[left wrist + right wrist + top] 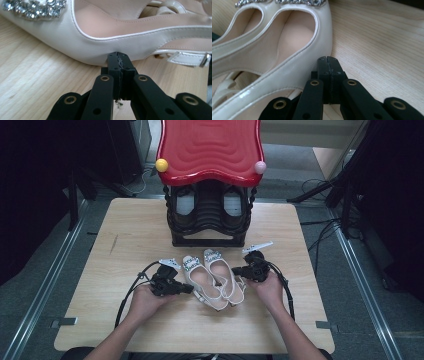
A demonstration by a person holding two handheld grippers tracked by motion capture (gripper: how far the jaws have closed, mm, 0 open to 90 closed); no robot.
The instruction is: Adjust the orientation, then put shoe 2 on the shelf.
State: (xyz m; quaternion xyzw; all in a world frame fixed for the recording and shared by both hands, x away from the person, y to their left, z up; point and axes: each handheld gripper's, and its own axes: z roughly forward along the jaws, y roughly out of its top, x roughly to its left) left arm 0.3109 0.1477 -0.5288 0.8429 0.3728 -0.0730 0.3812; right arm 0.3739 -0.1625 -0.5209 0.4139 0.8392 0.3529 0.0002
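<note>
A pair of cream patent-leather slingback shoes (213, 277) with rhinestone-trimmed toes lies side by side at the centre of a pale wooden table (125, 245), toes pointing toward twelve o'clock. The left gripper (189, 289) sits at the pair's nine o'clock, jaws clenched on nothing, tips pressed against the outer side of the left shoe (82, 47). The right gripper (237, 270) rests at three o'clock, jaws likewise clamped empty, tips against the side of the right shoe (287, 67). At twelve o'clock stands a black shoe rack (207, 217) under a glossy red wavy top (210, 147).
</note>
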